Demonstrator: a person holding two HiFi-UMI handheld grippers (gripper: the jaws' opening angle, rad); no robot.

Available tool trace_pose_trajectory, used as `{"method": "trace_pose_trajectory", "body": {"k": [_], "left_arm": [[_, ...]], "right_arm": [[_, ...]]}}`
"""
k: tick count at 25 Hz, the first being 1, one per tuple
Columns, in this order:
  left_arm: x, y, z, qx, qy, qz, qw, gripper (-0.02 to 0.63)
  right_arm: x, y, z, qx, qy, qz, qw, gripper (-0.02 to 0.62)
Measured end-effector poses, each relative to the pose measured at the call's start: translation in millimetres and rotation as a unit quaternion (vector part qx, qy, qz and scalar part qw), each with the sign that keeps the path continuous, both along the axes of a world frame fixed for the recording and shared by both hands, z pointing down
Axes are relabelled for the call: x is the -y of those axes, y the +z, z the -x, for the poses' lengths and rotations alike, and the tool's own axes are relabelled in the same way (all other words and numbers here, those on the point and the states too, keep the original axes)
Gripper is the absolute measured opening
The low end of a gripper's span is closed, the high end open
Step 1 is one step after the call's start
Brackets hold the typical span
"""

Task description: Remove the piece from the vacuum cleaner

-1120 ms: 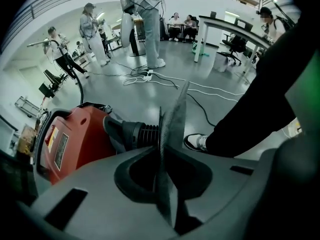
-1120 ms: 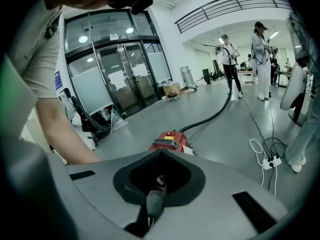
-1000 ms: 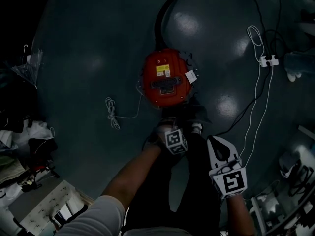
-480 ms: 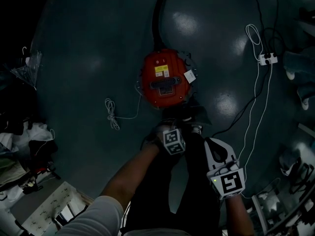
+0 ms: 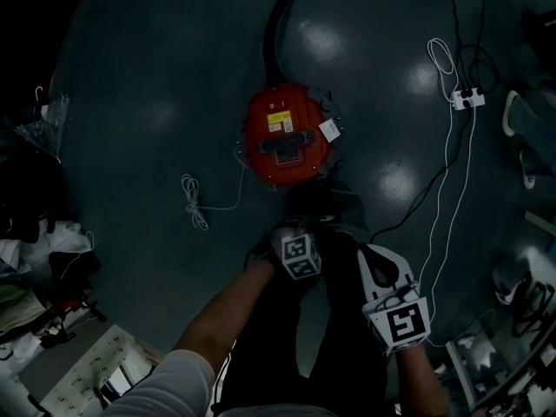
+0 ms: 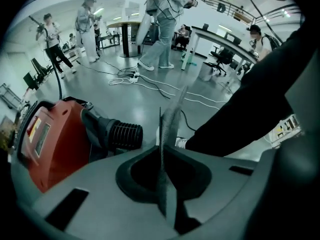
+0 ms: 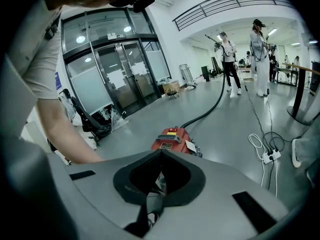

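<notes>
The red vacuum cleaner sits on the dark floor, and its black hose runs away at the top. My left gripper hangs just short of it, over my legs. In the left gripper view the red body and its ribbed black hose coupling are close on the left. The left gripper has its jaws pressed together with nothing in them. My right gripper is lower right, further from the vacuum cleaner. That right gripper is shut and empty too.
A white power strip with white and black cables lies to the right. A coiled white cord lies left of the vacuum. Clutter fills the left edge. Several people stand in the hall beyond, near desks and glass doors.
Both grippers have drifted slightly left and down in the head view. The vacuum cleaner sits a little higher and further left in the picture. The jaws stay together.
</notes>
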State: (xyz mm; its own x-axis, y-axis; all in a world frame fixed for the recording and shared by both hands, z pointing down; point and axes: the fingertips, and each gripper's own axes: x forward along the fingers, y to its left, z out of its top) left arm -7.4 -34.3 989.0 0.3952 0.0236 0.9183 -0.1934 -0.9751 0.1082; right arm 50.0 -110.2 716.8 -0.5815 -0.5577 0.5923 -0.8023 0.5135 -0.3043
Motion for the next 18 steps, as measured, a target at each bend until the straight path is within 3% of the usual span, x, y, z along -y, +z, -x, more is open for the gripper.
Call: {"method": "trace_pose_trajectory", "body": {"k": [7, 18], "left_arm": [[-5.3, -74.3, 8.4, -0.017, -0.006, -0.007, 0.9998, 0.028], [-24.7, -319.0, 32.2, -0.082, -0.012, -0.025, 0.9962, 0.028]], "right_arm": [[-5.0, -40.9, 3.9, -0.004, 0.004, -0.012, 1.000, 0.017], [-26.0, -198.6, 30.5, 0.012, 0.024, -0.036, 0.999, 0.017]]}}
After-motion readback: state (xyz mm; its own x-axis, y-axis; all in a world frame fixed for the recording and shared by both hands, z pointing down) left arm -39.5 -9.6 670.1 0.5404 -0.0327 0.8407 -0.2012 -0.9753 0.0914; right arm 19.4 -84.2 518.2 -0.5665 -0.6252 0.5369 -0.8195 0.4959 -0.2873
